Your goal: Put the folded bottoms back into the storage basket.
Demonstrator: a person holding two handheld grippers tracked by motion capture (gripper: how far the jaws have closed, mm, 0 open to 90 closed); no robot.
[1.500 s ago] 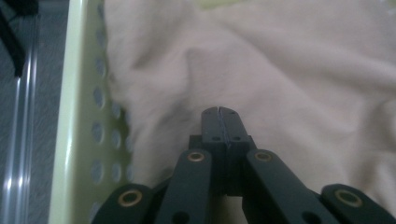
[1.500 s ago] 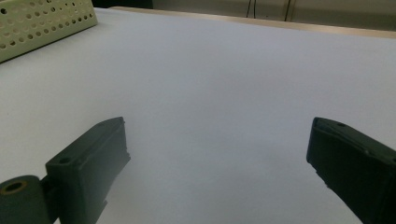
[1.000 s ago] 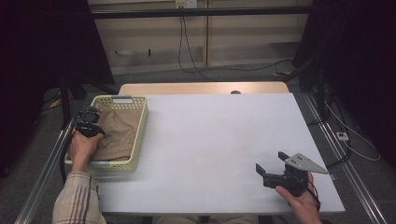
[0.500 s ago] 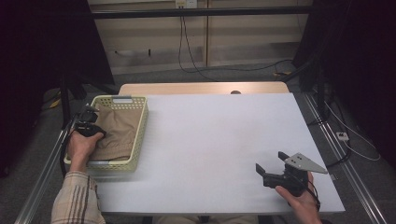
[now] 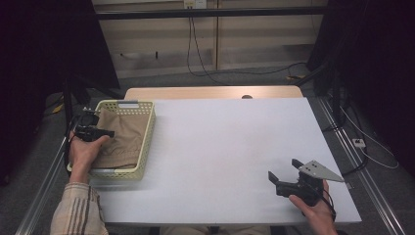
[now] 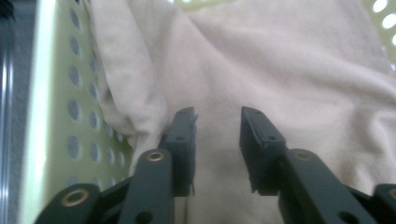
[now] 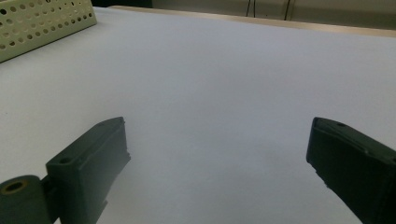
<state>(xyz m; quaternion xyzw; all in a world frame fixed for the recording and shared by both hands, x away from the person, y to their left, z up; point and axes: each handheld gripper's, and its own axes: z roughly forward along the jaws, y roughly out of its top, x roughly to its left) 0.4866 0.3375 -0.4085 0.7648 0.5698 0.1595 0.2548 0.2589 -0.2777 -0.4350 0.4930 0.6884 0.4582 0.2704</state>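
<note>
A tan cloth lies crumpled in a pale yellow-green perforated basket at the table's left. My left gripper reaches over the basket's left rim, low over the cloth. In the left gripper view its jaws stand a little apart against the cloth. They have just been opening, and their pads do not press on the fabric. The basket's wall runs along the left. My right gripper rests near the table's front right, wide open with nothing between its jaws.
The white table stretches between the basket and the right gripper. A corner of the basket shows far off in the right gripper view. Metal rails run along both table sides, and cables lie on the floor behind.
The left hand has barely shifted at the basket's left rim. The right gripper has stayed in place.
</note>
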